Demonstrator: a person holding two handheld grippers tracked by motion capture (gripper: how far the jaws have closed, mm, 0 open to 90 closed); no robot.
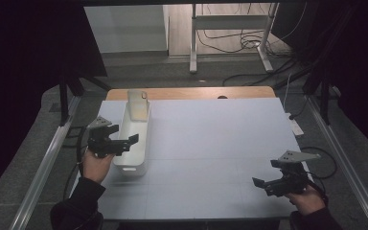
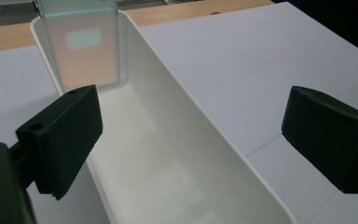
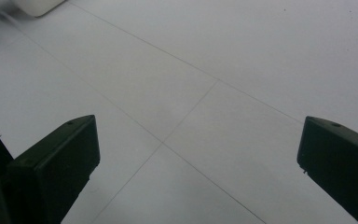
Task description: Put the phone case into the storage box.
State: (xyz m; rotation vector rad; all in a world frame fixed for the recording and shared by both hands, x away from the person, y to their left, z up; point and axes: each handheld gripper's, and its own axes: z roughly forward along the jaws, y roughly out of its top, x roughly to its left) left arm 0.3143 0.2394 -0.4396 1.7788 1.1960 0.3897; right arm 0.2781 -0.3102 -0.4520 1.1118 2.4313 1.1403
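Black jaws of the left gripper (image 1: 124, 142) stand wide apart at mid-left, straddling the near wall of a white bin (image 1: 133, 143). Inside, a flat pale card (image 1: 137, 105) leans upright against the far end, its top cut off in the left gripper view. Lower right, the right gripper (image 1: 263, 184) hangs spread over bare white table (image 1: 211, 143).

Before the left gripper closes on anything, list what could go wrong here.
1. The left gripper hangs open over the white bin, one jaw inside and one outside its near wall; closing might pinch the wall and tip the light bin.
2. The flat phone-like slab leans upright against the bin's far end; a nudge could topple it.
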